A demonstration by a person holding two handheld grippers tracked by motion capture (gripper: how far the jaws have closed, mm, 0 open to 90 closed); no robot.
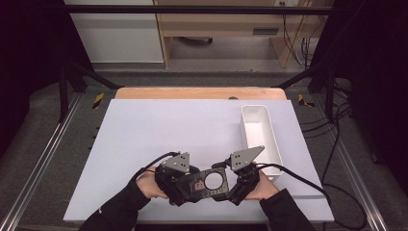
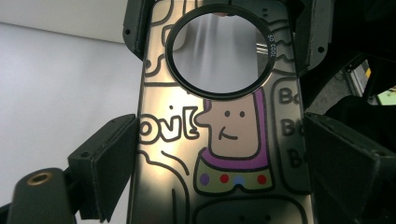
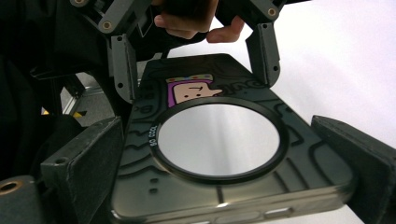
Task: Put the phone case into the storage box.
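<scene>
The big white table (image 1: 159, 130) has a white bin (image 1: 262, 132) at its right. Near the front edge, the left gripper (image 1: 179, 185) and right gripper (image 1: 240, 185) each squeeze one end of a dark phone case (image 1: 204, 183) (cartoon face, round ring), probably lifted just above the table.
</scene>
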